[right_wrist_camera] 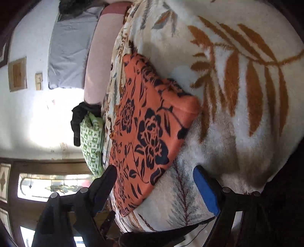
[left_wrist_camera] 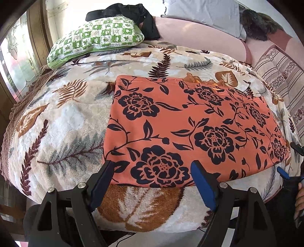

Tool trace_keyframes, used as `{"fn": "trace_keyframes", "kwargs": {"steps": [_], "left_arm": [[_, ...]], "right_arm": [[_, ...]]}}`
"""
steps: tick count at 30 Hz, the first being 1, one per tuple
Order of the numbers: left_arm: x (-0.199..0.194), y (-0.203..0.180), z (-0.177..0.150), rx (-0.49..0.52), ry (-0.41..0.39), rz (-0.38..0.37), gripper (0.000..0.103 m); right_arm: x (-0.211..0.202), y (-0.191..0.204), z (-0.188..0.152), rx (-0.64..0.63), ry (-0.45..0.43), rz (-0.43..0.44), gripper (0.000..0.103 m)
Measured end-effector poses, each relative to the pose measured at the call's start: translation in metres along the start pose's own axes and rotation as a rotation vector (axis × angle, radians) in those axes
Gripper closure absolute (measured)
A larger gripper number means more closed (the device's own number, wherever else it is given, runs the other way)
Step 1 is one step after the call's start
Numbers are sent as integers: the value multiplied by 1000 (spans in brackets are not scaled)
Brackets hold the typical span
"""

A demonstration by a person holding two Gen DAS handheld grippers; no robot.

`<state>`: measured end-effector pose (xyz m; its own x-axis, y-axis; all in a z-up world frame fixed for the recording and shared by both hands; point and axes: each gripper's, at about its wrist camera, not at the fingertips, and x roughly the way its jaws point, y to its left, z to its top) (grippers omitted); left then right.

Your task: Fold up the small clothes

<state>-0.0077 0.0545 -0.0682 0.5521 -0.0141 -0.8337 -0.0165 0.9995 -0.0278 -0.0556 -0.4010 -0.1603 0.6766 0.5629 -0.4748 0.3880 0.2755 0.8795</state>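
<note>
Left gripper (left_wrist_camera: 152, 177): I read its jaws as spread wide, nothing pinched. Its two blue-padded fingers (left_wrist_camera: 204, 187) straddle the near hem of the orange floral garment (left_wrist_camera: 190, 125); from my feed I cannot tell whether the tips touch the cloth or sit just above it.

Right gripper (right_wrist_camera: 154, 188): jaws likewise spread, empty. My right wrist view is rolled onto its side. The near corner of the garment (right_wrist_camera: 144, 136) lies between the fingers, and I see no pad pressing on it. In the left wrist view this gripper's blue tip (left_wrist_camera: 283, 172) shows at about 4 o'clock, just off the garment's right corner, with part of a hand (left_wrist_camera: 300, 201) behind it.

Orange floral garment: folded to a flat rectangle with dark flower print, lying on the leaf-patterned blanket (left_wrist_camera: 62, 121). It fills the centre and 3 o'clock side of the left view. A bit of gathered orange trim shows along its far edge at 1 o'clock.

Green-and-white checked pillow (left_wrist_camera: 98, 36): on the bed at 11 o'clock, well apart from the garment.

Black cloth (left_wrist_camera: 133, 13): bunched behind and partly on top of that pillow, at 12 o'clock.

Grey pillow (left_wrist_camera: 205, 13): at 1 o'clock, against the pink headboard cushion (left_wrist_camera: 190, 32).

Striped bedding (left_wrist_camera: 281, 79): at 2 o'clock, beside the blanket's edge.
</note>
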Motion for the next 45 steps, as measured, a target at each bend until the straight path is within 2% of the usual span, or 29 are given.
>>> {"fn": "trace_keyframes", "kwargs": {"steps": [2, 5, 7, 10, 11, 12, 13, 16, 18, 20, 21, 22, 23, 24, 25, 27, 30, 32, 34, 37, 39, 40, 41, 42, 43, 44, 45], "left_arm": [[1, -2, 1, 2, 4, 6, 20], [2, -4, 2, 7, 6, 16, 20], [4, -6, 3, 8, 10, 18, 20], [7, -9, 6, 13, 9, 26, 20], [9, -11, 8, 19, 10, 30, 20], [11, -13, 11, 22, 7, 40, 20], [12, -15, 15, 22, 2, 46, 20], [17, -23, 27, 5, -20, 31, 20], [27, -32, 32, 7, -25, 16, 20], [50, -43, 31, 51, 19, 46, 20], [69, -48, 27, 87, 81, 79, 20], [79, -51, 23, 110, 77, 105, 12], [78, -51, 23, 115, 29, 138, 3], [76, -49, 25, 112, 38, 128, 3], [72, -44, 27, 88, 47, 92, 5], [54, -25, 31, 12, 3, 3, 5], [19, 15, 32, -92, -95, -34, 5], [-4, 53, 27, -184, -171, -35, 5], [-21, 92, 20, -283, -236, -3, 5], [-34, 146, -2, -443, -341, 112, 5], [-30, 171, -17, -524, -386, 187, 5], [-25, 180, -21, -568, -361, 199, 5], [-22, 189, -22, -602, -340, 171, 5], [-21, 194, -23, -611, -352, 134, 5], [-22, 195, -24, -599, -361, 131, 5], [-22, 195, -27, -584, -359, 143, 5], [-22, 194, -28, -572, -359, 142, 5]], "right_arm": [[3, -3, 8, 62, -11, 18, 17], [4, 8, 16, 28, -43, 37, 16], [4, 7, 23, 63, -92, 42, 17], [8, 5, 30, 69, -112, 54, 20], [9, 7, 30, 54, -107, 39, 34], [10, 13, 31, 13, -89, 22, 66], [12, 19, 30, -25, -84, -12, 77], [15, 26, 30, -78, -88, -74, 77], [21, 23, 30, -69, -82, -111, 74], [24, 21, 30, -62, -81, -107, 73], [25, 24, 31, -72, -82, -112, 73], [27, 28, 31, -104, -81, -127, 73], [31, 35, 32, -157, -76, -161, 74], [35, 41, 33, -210, -66, -206, 83], [38, 48, 33, -244, -58, -244, 85], [37, 73, 27, -333, -68, -286, 87], [38, 140, 3, -534, -99, -300, 87], [49, 193, -27, -683, -108, -288, 87], [70, 238, -66, -813, -86, -250, 87], [126, 283, -148, -1042, -4, -233, 87], [177, 282, -199, -1133, 95, -254, 87], [208, 271, -218, -1158, 159, -298, 87], [244, 252, -233, -1162, 252, -361, 84], [277, 228, -242, -1135, 341, -418, 83], [296, 209, -250, -1125, 387, -432, 80], [291, 209, -256, -1163, 322, -408, 80], [285, 214, -257, -1149, 316, -397, 80]]}}
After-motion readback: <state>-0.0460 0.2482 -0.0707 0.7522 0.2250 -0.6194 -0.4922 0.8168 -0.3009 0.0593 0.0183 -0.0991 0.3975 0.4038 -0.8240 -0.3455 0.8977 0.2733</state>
